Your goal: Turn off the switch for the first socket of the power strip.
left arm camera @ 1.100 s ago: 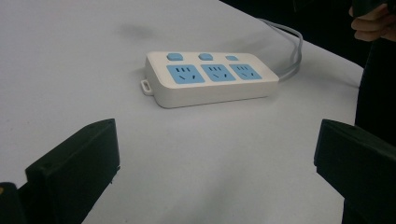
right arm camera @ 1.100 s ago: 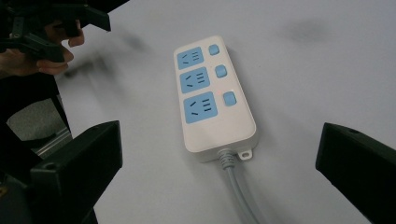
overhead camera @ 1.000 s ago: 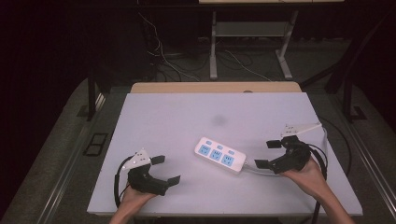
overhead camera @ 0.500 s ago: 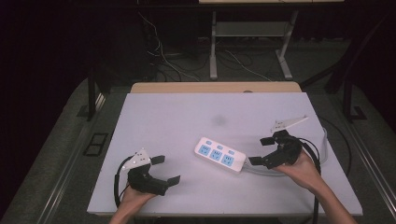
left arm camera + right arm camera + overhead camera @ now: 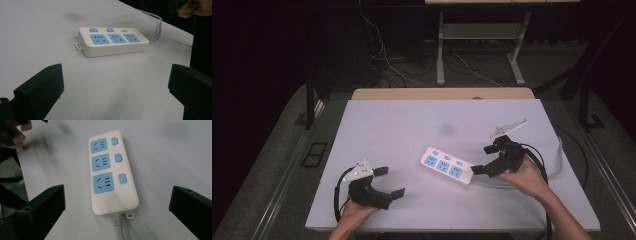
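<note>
A white plastic power strip [image 5: 447,165] with three blue sockets lies flat on the white table [image 5: 412,125], right of centre, its grey cable [image 5: 557,165] curving off toward the right edge. The right gripper [image 5: 482,159] hovers just beside its cable end, jaws spread wide. The left gripper [image 5: 389,182] rests near the front left edge, well apart, jaws also wide and empty

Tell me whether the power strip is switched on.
Partly on, it seems: on the power strip, a small red light glows beside the switch nearest the cord; the other two look dark.
</note>
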Demonstrator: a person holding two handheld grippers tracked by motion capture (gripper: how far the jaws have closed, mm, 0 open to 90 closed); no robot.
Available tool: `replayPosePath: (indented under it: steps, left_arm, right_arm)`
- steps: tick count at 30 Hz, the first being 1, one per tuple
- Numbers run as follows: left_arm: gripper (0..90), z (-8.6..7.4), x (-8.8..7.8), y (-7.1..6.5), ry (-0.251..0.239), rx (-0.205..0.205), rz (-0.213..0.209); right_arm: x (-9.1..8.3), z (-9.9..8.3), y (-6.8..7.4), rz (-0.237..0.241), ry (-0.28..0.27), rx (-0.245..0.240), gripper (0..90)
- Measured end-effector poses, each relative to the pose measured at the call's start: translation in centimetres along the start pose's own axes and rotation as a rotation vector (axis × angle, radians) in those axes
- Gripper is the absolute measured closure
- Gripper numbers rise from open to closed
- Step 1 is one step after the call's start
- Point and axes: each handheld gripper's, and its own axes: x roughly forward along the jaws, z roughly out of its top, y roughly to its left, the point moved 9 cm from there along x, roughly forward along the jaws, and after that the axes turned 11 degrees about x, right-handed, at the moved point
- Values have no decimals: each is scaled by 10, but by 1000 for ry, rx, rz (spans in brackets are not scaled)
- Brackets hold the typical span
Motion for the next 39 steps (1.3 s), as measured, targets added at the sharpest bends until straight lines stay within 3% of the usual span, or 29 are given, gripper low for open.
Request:
replayPosePath:
  steps: [4,5,17,21,24,26,27,34,39]
  left_arm:
    - [0,0,0,0,0,0,0]
    - [0,0,0,0,1,-1,1]
    - [0,0,0,1,4,1,3]
    - [0,-1,-1,2,4,-1,4]
    - [0,-1,-2,4,3,-3,8]
    - [0,-1,-2,5,1,-11,10]
    - [0,-2,-2,5,2,-12,11]
    - [0,-2,-2,6,1,-13,11]
    - [0,-2,-2,6,1,-13,10]
  right_arm:
    - [3,3,2,8,9,-15,75]
    - [3,6,2,3,11,-21,160]
    - [8,12,7,28,64,-35,462]
    - [11,13,8,34,75,-36,526]
    - [15,13,7,38,97,-32,652]
    - [15,13,8,41,101,-30,685]
    - [17,12,7,42,109,-34,751]
    - [21,12,6,33,118,-33,897]
    - [25,12,4,24,126,-31,897]
